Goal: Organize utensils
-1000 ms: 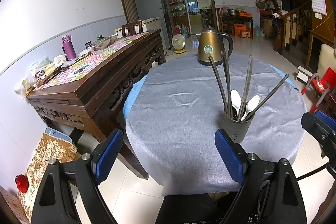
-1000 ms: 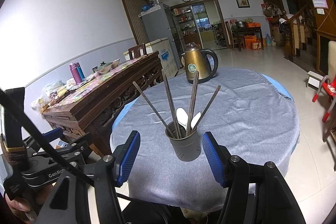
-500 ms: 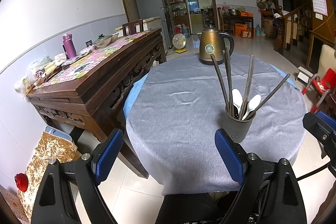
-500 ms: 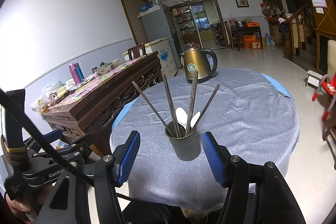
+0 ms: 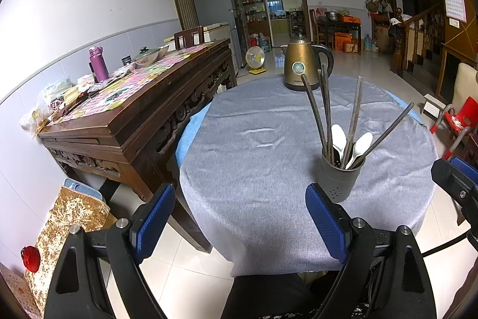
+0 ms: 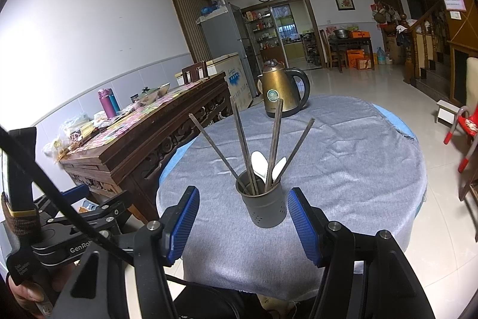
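While both my grippers, left [image 5: 239,221] and right [image 6: 243,224], hang spread and empty, the holder [image 6: 263,207] sits at the table's [image 6: 358,169] six o'clock; its chopsticks [image 6: 243,145] look light, stiff, slippery. I'd pinch mid-shaft.

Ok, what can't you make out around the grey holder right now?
- Grey perforated utensil holder: inside bottom and the dark chopsticks' lower ends, hidden by its wall, both views.
- White spoons: handles hidden inside.
- Right gripper: cut off by the left view's edge.
- Gold kettle's label: too small.
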`<state>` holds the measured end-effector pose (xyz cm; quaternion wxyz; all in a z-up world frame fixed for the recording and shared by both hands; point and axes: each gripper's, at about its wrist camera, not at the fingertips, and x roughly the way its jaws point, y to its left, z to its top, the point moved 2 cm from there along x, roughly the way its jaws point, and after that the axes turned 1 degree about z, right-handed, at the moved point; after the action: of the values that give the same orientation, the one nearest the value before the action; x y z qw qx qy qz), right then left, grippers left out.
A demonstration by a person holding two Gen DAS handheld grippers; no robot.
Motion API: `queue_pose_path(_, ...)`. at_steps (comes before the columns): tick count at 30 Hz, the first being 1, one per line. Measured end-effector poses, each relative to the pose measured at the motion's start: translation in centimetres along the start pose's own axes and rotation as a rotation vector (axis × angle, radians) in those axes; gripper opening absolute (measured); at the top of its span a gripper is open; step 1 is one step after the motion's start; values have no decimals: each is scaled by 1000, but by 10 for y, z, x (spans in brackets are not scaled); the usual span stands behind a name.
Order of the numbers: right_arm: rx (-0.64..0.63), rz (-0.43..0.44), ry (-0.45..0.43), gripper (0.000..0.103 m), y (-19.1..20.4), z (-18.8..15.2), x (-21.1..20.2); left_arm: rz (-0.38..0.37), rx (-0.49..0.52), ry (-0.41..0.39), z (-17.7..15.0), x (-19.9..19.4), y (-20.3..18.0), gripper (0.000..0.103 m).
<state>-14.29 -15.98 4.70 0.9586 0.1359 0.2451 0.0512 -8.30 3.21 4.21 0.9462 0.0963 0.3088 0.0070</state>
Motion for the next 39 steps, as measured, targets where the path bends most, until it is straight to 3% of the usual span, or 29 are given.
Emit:
queue_pose_path(24, -2, 7, 1, 66, 0, 1, 6, 5, 9, 15, -1, 5, -1, 89)
queue_pose_path(39, 13, 15, 39, 66, -8, 10, 46, 23, 0, 57, 10, 45, -2, 89)
